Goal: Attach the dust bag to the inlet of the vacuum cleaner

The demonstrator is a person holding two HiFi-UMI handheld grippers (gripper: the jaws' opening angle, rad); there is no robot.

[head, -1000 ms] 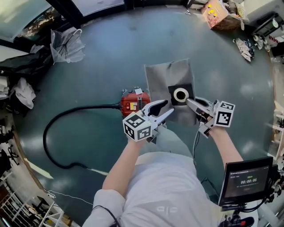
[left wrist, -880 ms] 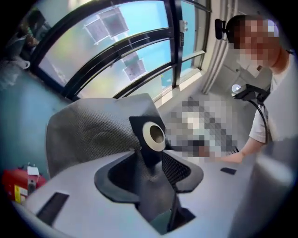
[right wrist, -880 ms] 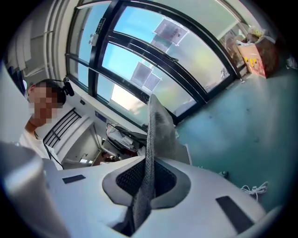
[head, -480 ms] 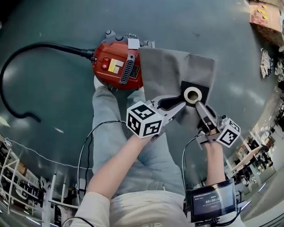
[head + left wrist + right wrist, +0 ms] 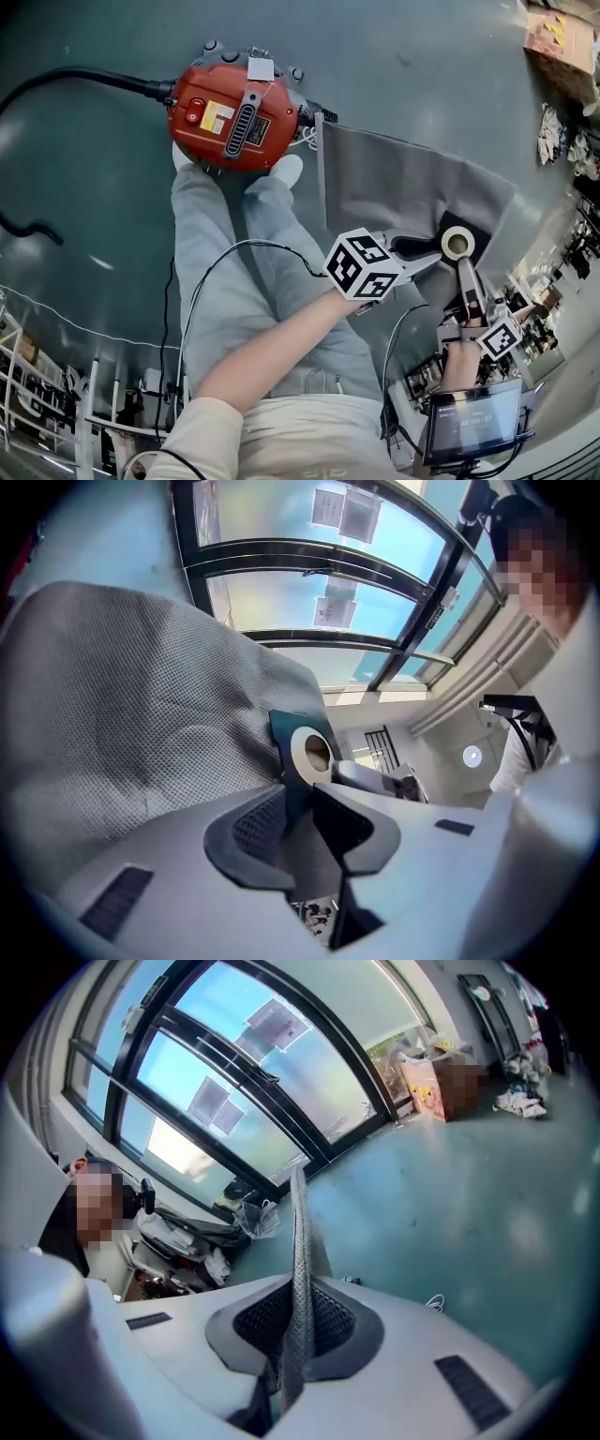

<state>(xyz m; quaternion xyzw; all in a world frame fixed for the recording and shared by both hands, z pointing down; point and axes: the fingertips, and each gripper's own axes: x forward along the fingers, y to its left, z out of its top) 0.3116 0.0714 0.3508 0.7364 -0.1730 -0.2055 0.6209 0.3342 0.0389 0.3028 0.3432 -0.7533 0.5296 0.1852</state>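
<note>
The red vacuum cleaner [image 5: 225, 117] stands on the floor at the upper left of the head view. The grey mesh dust bag [image 5: 403, 187] stretches from beside it toward me, ending in a dark collar with a white ring [image 5: 457, 243]. My left gripper [image 5: 424, 255] comes in from the left, shut on the collar's edge just below the ring [image 5: 311, 752]; its pads [image 5: 258, 827] press the dark plate. My right gripper [image 5: 464, 274] reaches up from below, shut on the bag's fabric edge [image 5: 298, 1269], which stands upright between its pads.
A black hose [image 5: 84, 80] runs left from the vacuum. My legs and white shoes [image 5: 286, 171] are next to it, with a thin cable [image 5: 220, 262] across them. A cardboard box [image 5: 555, 42] sits top right and a small screen [image 5: 473, 422] bottom right.
Both grippers came down to the bag's collar. The left jaws, wide open a second ago, have closed on the collar. The head view has dropped closer to the vacuum and floor.
</note>
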